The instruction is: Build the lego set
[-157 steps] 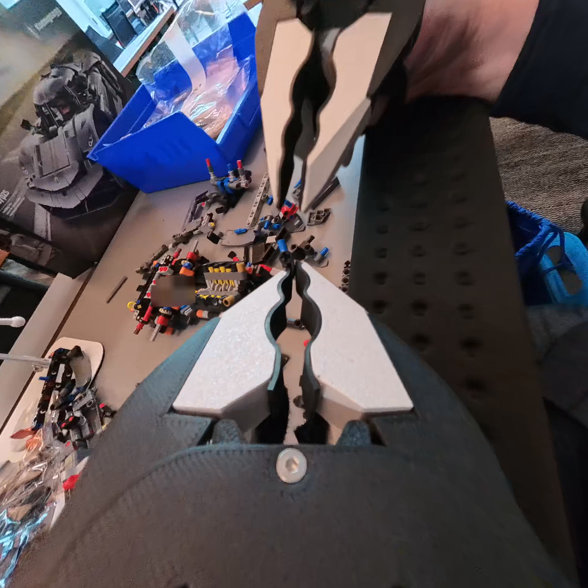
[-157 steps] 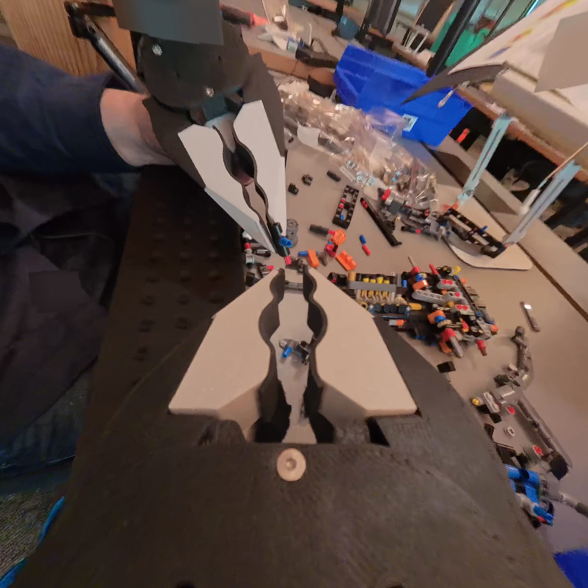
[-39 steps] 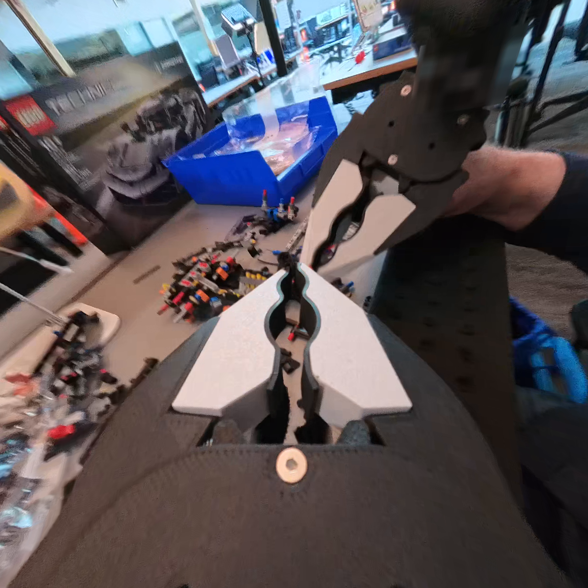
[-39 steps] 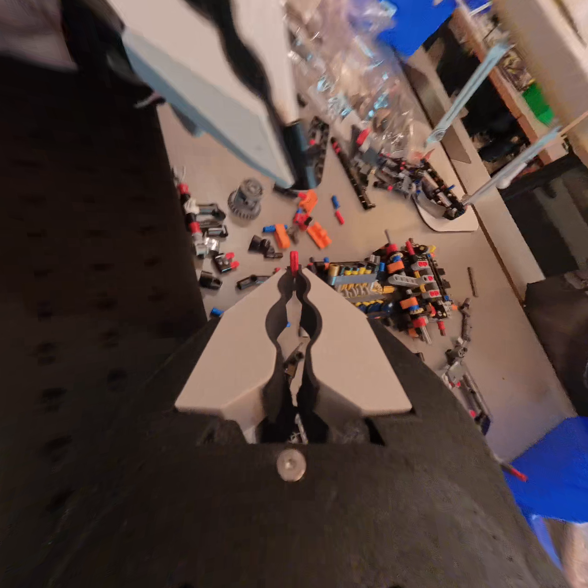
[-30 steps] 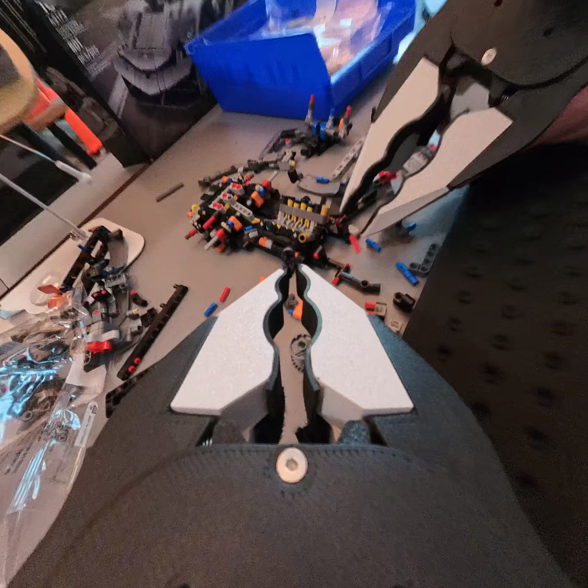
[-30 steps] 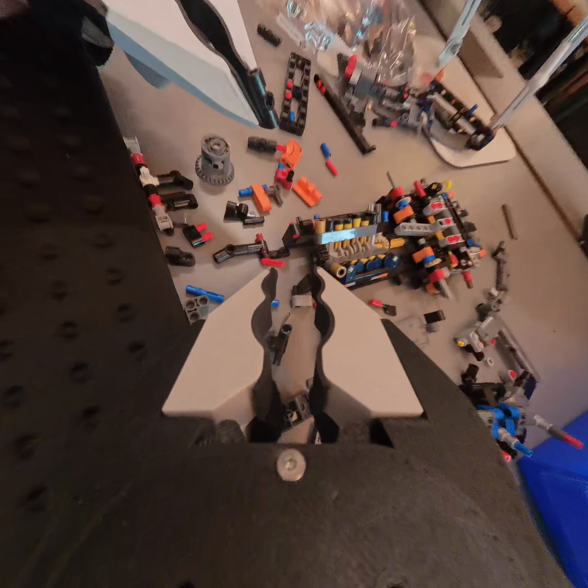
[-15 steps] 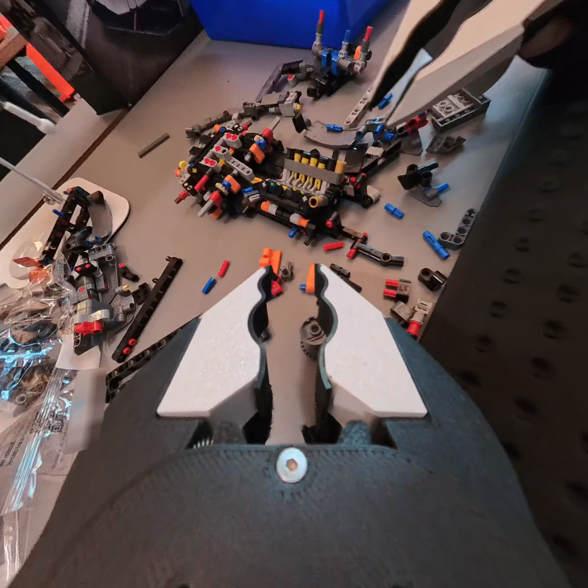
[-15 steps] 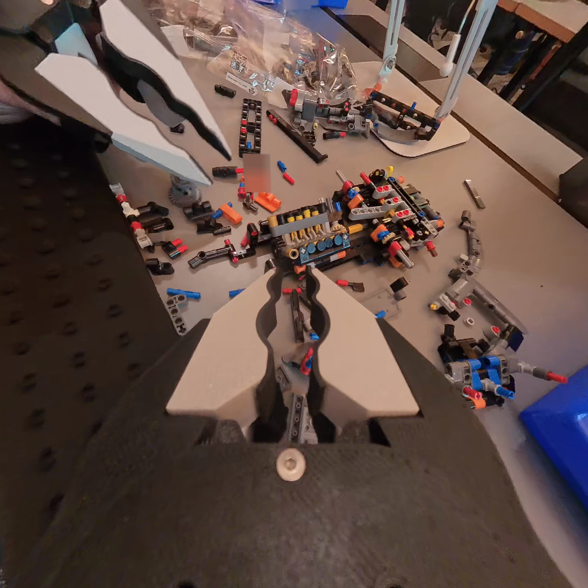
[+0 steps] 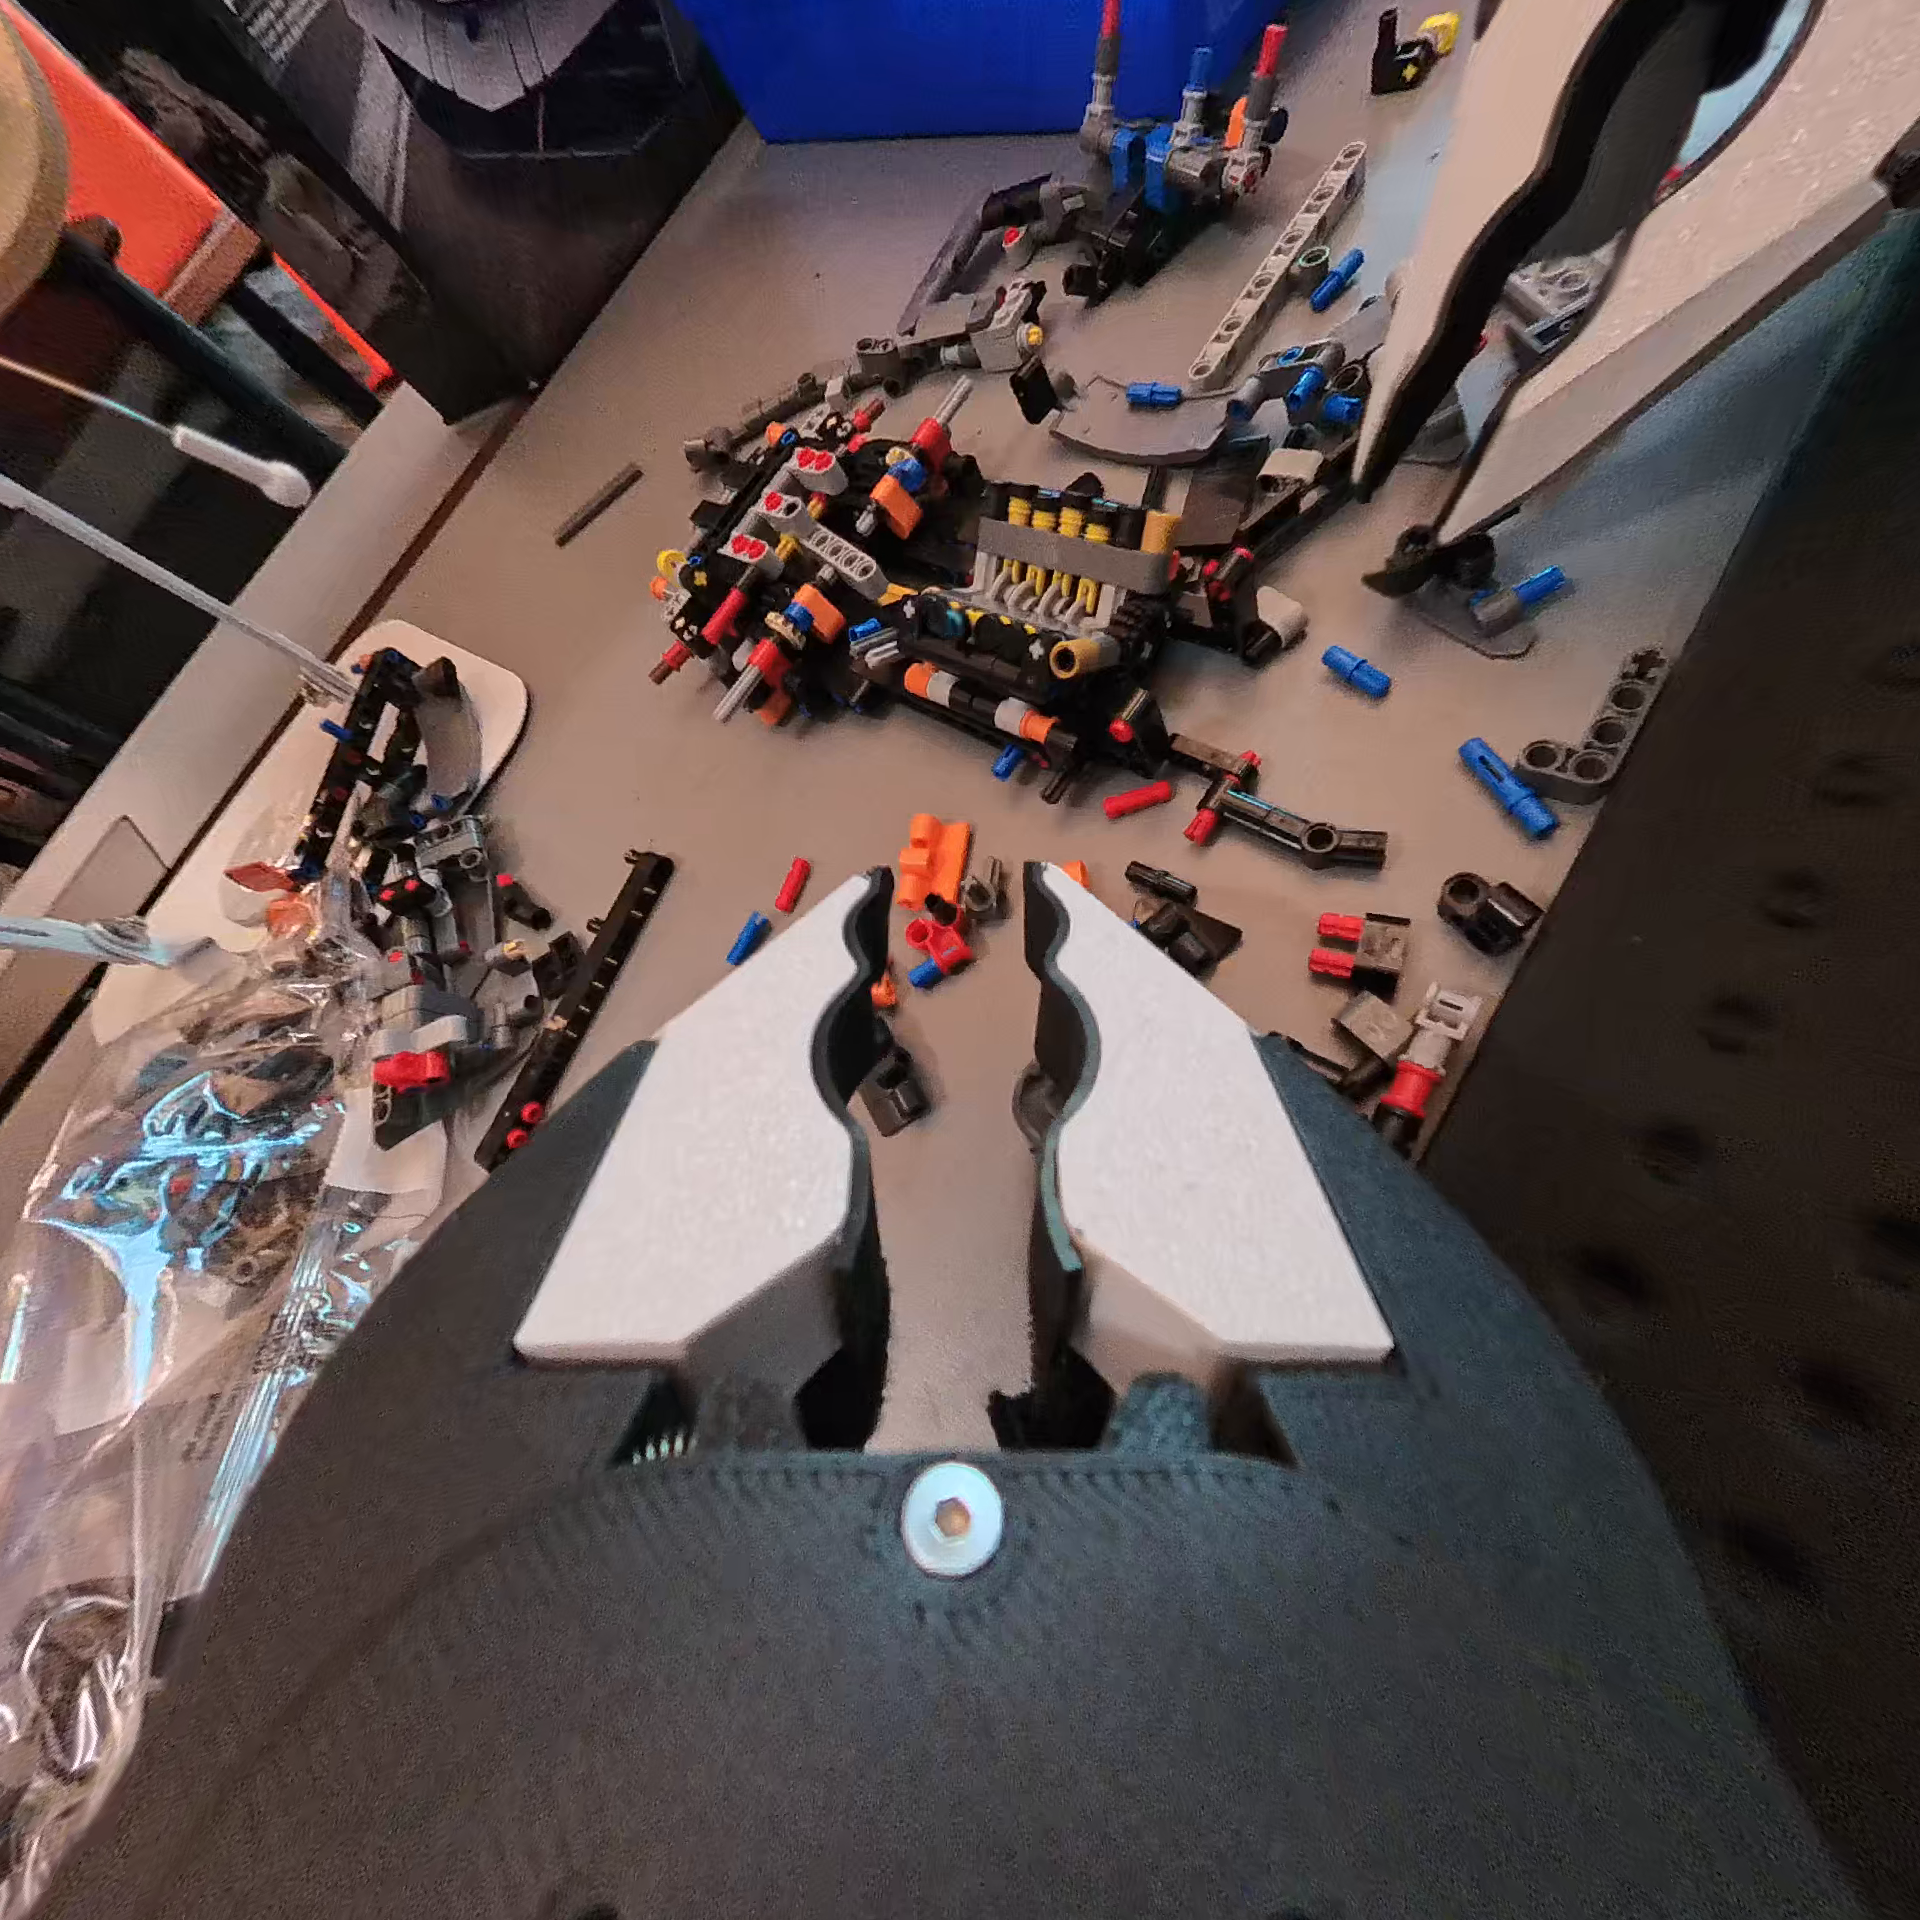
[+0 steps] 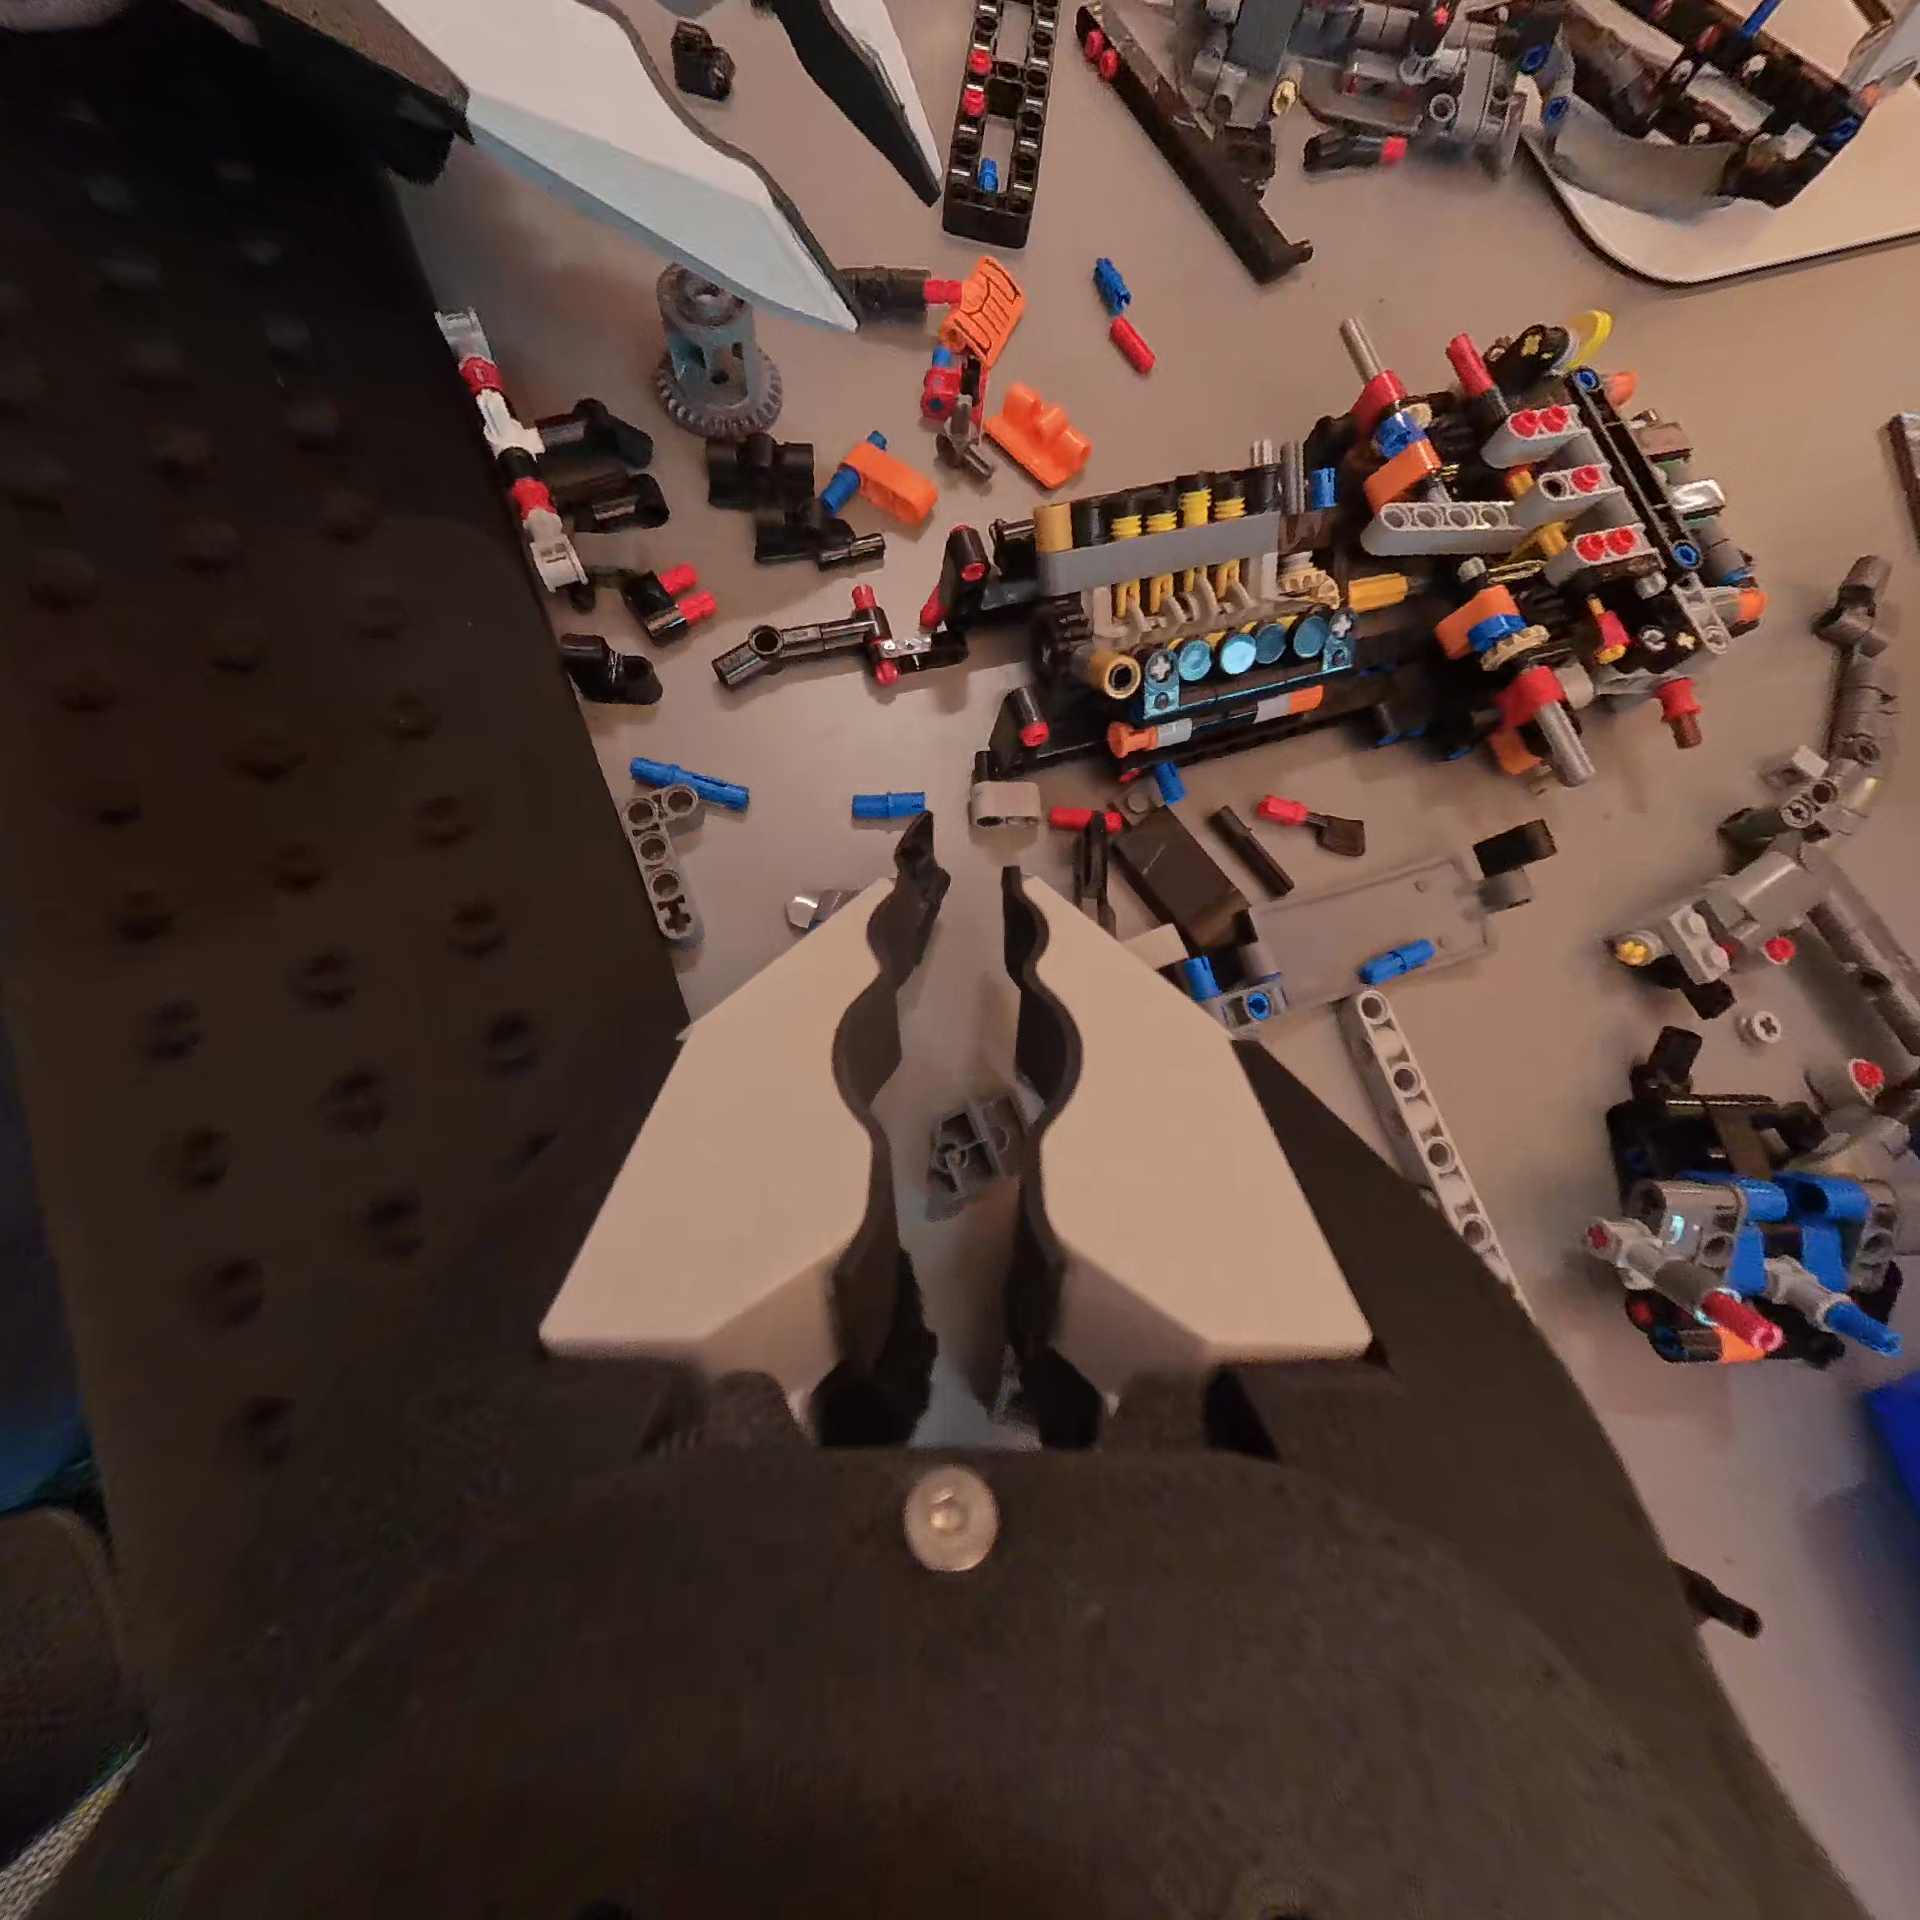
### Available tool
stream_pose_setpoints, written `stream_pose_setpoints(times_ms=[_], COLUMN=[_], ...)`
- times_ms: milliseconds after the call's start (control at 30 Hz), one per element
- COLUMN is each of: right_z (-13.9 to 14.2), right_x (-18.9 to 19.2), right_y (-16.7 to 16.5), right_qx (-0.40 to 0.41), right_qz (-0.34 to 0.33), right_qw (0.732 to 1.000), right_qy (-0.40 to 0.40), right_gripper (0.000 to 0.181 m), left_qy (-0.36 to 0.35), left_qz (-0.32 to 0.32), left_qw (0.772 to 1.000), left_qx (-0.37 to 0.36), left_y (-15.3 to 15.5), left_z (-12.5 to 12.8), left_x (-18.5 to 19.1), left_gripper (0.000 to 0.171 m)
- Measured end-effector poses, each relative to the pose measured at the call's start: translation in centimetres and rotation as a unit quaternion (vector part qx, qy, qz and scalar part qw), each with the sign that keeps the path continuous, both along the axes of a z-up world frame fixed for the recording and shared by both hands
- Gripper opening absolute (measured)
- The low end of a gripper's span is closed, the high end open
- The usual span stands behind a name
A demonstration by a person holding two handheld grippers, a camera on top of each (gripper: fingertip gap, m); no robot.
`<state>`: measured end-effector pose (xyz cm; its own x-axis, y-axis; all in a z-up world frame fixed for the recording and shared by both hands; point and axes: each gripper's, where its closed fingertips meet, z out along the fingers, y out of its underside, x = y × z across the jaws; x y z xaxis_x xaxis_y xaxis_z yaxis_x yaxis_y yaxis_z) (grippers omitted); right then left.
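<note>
The partly built lego chassis (image 9: 935,613), black with yellow, orange and red parts, lies mid-table; it also shows in the right wrist view (image 10: 1351,603). My left gripper (image 9: 961,883) is open and empty, low over loose parts, its tips either side of an orange piece (image 9: 935,847) and a red connector (image 9: 940,940). It also shows at the top left of the right wrist view (image 10: 894,249). My right gripper (image 10: 961,873) stands narrowly open just above the table near the chassis's end. A small black piece (image 10: 920,842) sits at its left fingertip. I cannot tell if they touch.
Loose pins, beams and connectors lie all around the chassis. A blue bin (image 9: 935,62) and a dark box (image 9: 468,156) stand at the back. Plastic bags (image 9: 156,1299) and a white plate (image 9: 488,707) with a sub-assembly lie left. A black dotted mat (image 10: 260,727) borders the table. Across from one pair of fingers to the other is roughly 12 cm. The red connector (image 9: 940,940) lies around 4 cm away from my left fingertips. It is also in sight in the right wrist view (image 10: 949,375). The orange piece (image 9: 935,847) is closer to my left gripper, around 6 cm from its tips; the right tips are 12 cm off. The right camera catches it too, in the right wrist view (image 10: 1049,443).
My left gripper has opened wider and dropped closer to the orange piece. My right gripper has come lower over the table near the chassis. One second ago it let go of a red pin.
</note>
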<state>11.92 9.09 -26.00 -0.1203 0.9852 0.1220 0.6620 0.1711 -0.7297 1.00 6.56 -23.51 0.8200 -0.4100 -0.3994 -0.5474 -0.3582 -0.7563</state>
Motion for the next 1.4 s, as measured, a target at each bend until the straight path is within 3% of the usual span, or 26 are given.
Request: stream_pose_setpoints(times_ms=[333,467,667,867,1067,1267,1400], right_z=[-0.3,-0.2,1.3,-0.4,-1.6,-0.4,1.5], right_x=[-0.4,-0.8,-0.7,1.0,1.8,1.0,0.0], right_y=[-0.6,-0.6,0.1,1.0,1.6,1.0,0.2], right_qx=[-0.012,0.000,-0.029,-0.024,-0.003,0.043,0.086], right_qz=[0.002,-0.002,-0.024,-0.038,-0.044,-0.020,0.007], right_qw=[1.000,1.000,0.999,0.999,0.997,0.998,0.996], right_qy=[-0.013,-0.013,0.030,-0.023,-0.057,-0.031,0.015], right_gripper=[0.019,0.000,0.000,0.033,0.018,0.013,0.013], left_qy=[0.008,0.021,0.024,0.024,0.028,0.028,-0.007], left_qz=[-0.009,-0.013,-0.014,-0.016,-0.016,-0.025,-0.079], left_qw=[1.000,1.000,1.000,1.000,0.999,0.999,0.996], left_qx=[0.009,0.007,0.008,0.007,0.006,0.011,0.041], left_y=[0.0,0.0,0.0,0.0,0.0,-0.1,-0.6], left_z=[0.2,0.0,0.0,-0.1,-0.2,0.0,1.4], left_x=[0.7,0.9,1.0,1.1,1.1,1.5,4.3], left_gripper=[0.022,0.022,0.022,0.021,0.021,0.022,0.024])
